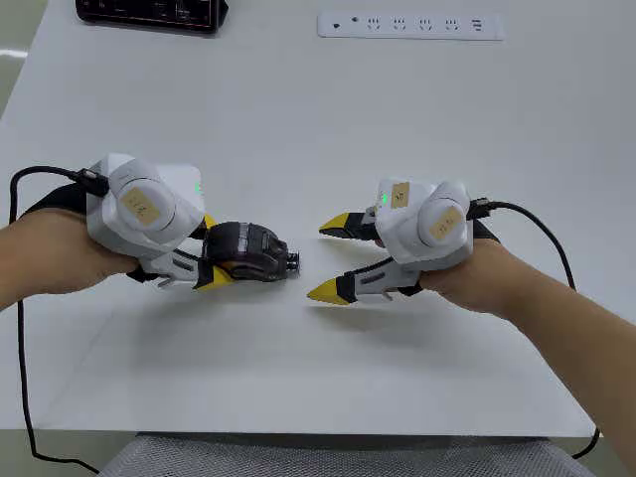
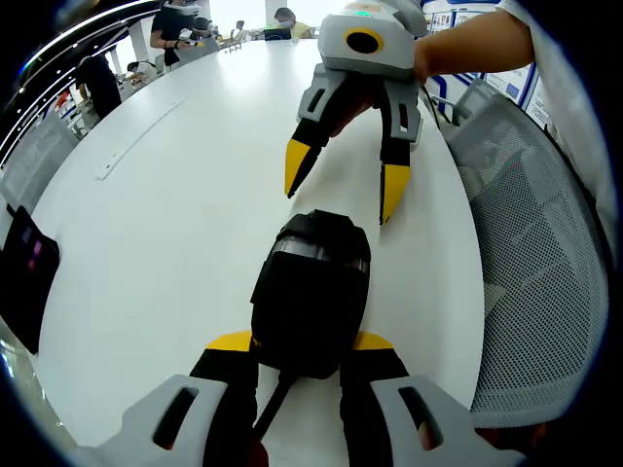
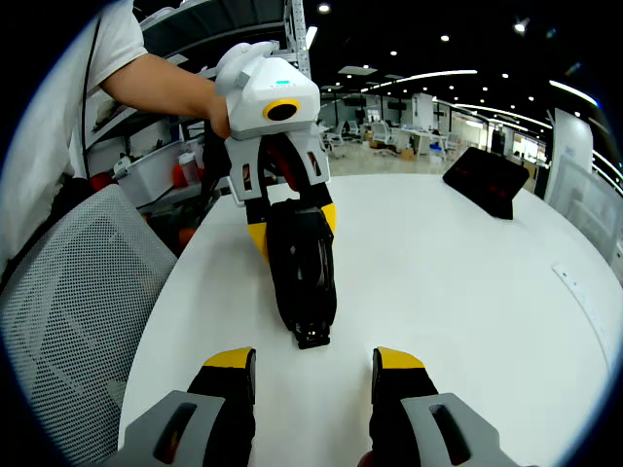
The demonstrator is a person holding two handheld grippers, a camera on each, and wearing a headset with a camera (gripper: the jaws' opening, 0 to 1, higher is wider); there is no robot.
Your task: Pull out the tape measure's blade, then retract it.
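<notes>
The tape measure (image 1: 248,253) is black and sits left of the centre in the head view, just above the white table (image 1: 298,129). The left gripper (image 1: 211,250) holds it: its two yellow-tipped jaws are clamped on the rear part of the case, one jaw on each side. In the left gripper view the case rises between the jaws from the bottom of the frame. The small metal hook (image 1: 294,262) at the end of the blade sits right at the mouth of the case and points toward the right gripper (image 1: 328,260).

The right gripper is right of the centre in the head view, near the tape measure but apart from it. Its jaws stand wide apart and hold nothing, and the yellow tips point at the hook. In the right gripper view the hook is just above the gap between these jaws.

A white power strip (image 1: 409,25) lies at the upper right of the head view, and a black device (image 1: 149,12) at the upper left. A grey mesh chair (image 1: 328,459) shows at the bottom edge.
</notes>
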